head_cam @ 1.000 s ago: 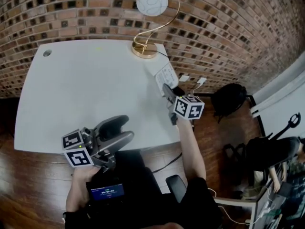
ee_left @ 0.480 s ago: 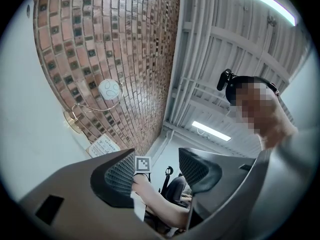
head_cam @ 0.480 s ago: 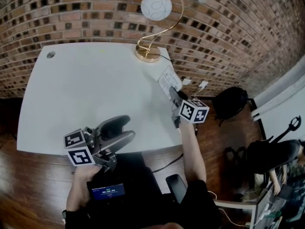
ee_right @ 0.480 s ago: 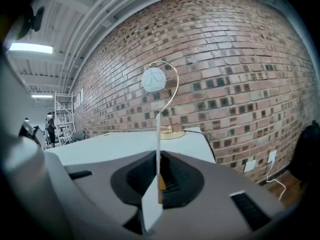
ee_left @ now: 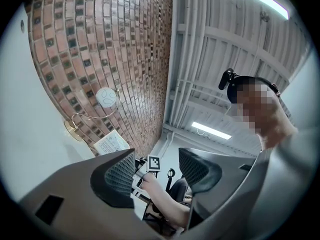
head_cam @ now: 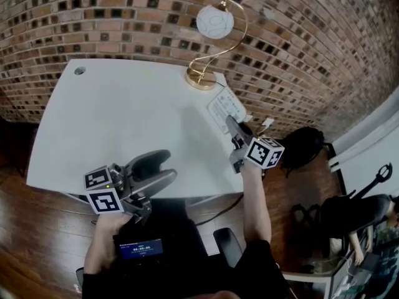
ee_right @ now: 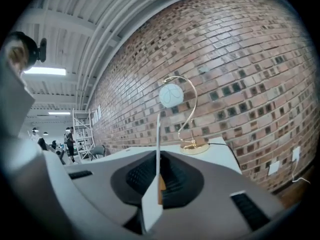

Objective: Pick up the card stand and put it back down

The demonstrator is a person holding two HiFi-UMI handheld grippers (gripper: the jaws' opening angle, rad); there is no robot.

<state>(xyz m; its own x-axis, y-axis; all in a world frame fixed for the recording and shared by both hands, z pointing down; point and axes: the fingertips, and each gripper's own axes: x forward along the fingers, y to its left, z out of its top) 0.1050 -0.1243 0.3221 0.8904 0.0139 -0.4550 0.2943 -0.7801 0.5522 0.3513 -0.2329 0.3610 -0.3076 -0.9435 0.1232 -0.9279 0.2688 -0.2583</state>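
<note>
Right gripper (ee_right: 157, 178): jaws fully together, clamped on the card stand (head_cam: 219, 106). In my right gripper view the stand is edge-on, a thin white sheet rising straight up between the pads, with an amber sliver low at the pinch line.

Stand sits at my fingertips, over the far right edge of the white table (head_cam: 124, 117), and the desk lamp (ee_right: 172, 95) is just beyond it. I cannot tell whether it has cleared the tabletop.

Handling, my judgement: light, stiff, flat and smooth, so it may pivot or slip. Grip low near the base, across the flat faces, with moderate squeeze.

Left gripper (ee_left: 159, 170): jaws apart, nothing between them.
</note>
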